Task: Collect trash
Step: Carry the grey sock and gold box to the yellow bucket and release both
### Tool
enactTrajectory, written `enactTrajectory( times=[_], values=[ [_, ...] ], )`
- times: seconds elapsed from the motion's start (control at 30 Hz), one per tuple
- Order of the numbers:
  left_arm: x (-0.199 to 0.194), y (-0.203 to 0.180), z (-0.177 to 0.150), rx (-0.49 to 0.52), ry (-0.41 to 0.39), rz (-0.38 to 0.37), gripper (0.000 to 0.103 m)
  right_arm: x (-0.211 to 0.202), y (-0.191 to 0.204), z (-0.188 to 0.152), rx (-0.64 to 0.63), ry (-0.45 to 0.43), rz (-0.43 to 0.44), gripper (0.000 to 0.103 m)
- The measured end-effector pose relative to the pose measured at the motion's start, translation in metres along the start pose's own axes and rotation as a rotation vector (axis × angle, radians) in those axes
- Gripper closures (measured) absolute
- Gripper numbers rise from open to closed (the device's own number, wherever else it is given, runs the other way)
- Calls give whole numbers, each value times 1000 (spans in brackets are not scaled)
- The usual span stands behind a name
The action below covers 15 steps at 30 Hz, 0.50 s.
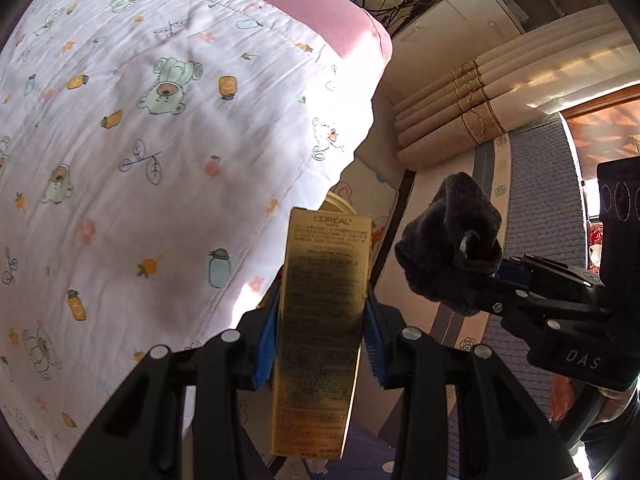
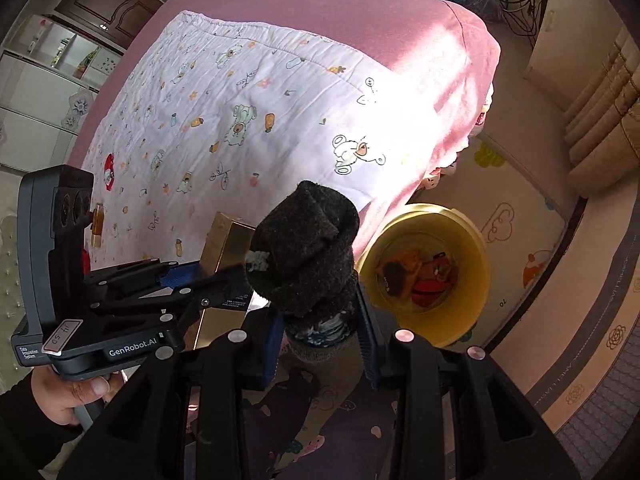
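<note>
We see the left gripper [image 1: 322, 344] pinching a gold carton [image 1: 320, 320] between its blue pads. The right gripper [image 2: 320, 344] clamps a bundled dark sock [image 2: 308, 252]. Both items hang just off the bed's printed quilt [image 2: 240, 128]. A yellow bin [image 2: 472, 236] sits on the floor mat [image 2: 520, 216] beside the bed, already holding trash.

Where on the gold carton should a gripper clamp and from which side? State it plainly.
Clamp the gold carton across its narrow width at mid-length, coming in along its long axis from the lower end, as the left gripper does now. The long faces are flat and parallel, so the blue pads seat squarely against them, and the printed top stays clear.
</note>
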<state>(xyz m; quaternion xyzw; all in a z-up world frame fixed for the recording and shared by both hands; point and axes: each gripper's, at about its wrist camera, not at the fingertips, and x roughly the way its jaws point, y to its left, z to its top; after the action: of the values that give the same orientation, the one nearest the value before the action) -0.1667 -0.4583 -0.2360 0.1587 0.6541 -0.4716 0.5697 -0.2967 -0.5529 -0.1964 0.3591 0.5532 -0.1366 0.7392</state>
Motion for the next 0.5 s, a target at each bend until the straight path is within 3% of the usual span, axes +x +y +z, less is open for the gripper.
enactTrajectory(
  times=[0.17,0.2,0.23,0.27,0.3,0.5],
  values=[
    [31,-30,11,16,39,-25,64,-1,-49,-3,50,24,-11,68],
    [35,-35,13,19,41,-24,60,0,-57,-4,59,34,-11,65],
    [38,-40,14,22,43,-17,53,1,-63,-4,68,42,-12,62],
    [41,-44,15,29,45,-9,34,2,-69,-5,77,48,-14,61],
    [43,-48,15,40,41,1,23,1,-75,-6,87,45,-21,58],
    [60,-55,18,68,80,47,21,1,-107,-10,152,62,-10,56]
  ],
)
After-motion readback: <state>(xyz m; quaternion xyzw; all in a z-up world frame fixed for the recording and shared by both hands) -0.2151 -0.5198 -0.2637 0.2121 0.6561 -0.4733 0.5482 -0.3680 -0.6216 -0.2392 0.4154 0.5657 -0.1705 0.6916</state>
